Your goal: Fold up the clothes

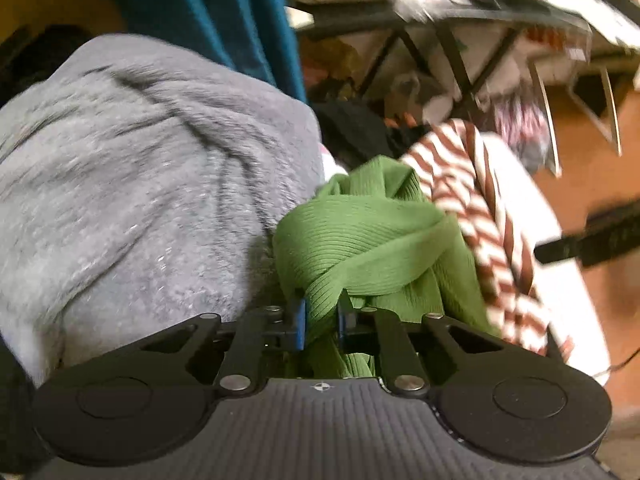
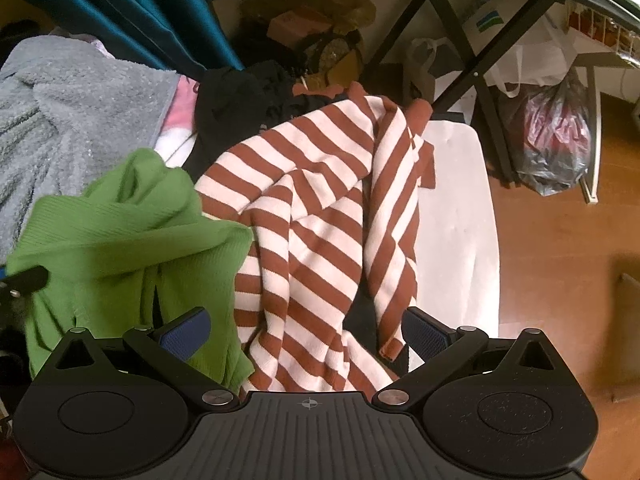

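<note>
A green ribbed garment (image 1: 368, 236) is bunched and pulled up, and my left gripper (image 1: 322, 320) is shut on a fold of it. In the right wrist view the same green garment (image 2: 120, 232) hangs at the left, with the left gripper's tip (image 2: 24, 278) showing at the frame edge. A brown-and-white striped top (image 2: 320, 216) lies crumpled over a white padded surface (image 2: 460, 220); the striped top (image 1: 480, 208) also shows beyond the green cloth. My right gripper (image 2: 306, 334) hovers wide open just above the striped top, nothing between its blue pads (image 2: 186, 334).
A grey fluffy robe (image 1: 140, 184) fills the left, also seen as the robe (image 2: 68, 120) beside teal curtains (image 2: 132, 8). Dark clothes (image 2: 248, 92) lie behind. A black-legged table (image 2: 452, 32) with bags (image 2: 556, 136) under it stands at the back. Wooden floor (image 2: 580, 260) lies right.
</note>
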The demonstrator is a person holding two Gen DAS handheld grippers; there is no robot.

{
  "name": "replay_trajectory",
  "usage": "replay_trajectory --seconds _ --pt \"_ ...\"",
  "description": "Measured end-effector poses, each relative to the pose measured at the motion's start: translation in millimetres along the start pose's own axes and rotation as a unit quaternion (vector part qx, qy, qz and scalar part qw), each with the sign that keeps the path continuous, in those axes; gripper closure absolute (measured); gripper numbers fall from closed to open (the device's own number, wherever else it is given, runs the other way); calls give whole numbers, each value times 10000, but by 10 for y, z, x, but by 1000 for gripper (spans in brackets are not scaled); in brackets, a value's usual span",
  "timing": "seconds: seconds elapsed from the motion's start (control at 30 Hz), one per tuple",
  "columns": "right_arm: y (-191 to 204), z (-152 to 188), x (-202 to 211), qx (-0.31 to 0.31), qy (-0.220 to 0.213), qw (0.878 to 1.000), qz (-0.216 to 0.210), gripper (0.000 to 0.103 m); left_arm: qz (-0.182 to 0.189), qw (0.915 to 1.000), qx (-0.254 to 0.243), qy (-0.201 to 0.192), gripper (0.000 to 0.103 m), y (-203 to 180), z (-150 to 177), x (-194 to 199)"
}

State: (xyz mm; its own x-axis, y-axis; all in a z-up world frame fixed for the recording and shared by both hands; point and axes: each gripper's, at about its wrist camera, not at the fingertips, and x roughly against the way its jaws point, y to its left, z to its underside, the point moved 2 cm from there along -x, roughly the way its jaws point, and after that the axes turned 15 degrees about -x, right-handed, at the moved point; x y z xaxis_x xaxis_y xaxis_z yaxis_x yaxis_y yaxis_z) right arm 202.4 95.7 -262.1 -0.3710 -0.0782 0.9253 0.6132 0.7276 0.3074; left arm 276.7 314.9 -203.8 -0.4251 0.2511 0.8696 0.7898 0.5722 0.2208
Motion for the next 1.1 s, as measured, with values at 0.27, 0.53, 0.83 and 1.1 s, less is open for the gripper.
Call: replay_trajectory --seconds 0.27,0.53,0.83,1.1 --pt "166 61 -86 341 95 9993 -127 1 47 9978 601 -279 91 157 -30 293" --pt "268 115 -224 411 255 9988 -102 1 -381 9920 852 -848 96 379 -141 609" --pt "446 183 -414 634 333 9967 -372 1 -474 9776 1251 -1624 96 598 -267 958" --pt "761 329 -711 1026 723 9909 -492 23 -587 9665 1437 -2044 96 805 -282 1288"
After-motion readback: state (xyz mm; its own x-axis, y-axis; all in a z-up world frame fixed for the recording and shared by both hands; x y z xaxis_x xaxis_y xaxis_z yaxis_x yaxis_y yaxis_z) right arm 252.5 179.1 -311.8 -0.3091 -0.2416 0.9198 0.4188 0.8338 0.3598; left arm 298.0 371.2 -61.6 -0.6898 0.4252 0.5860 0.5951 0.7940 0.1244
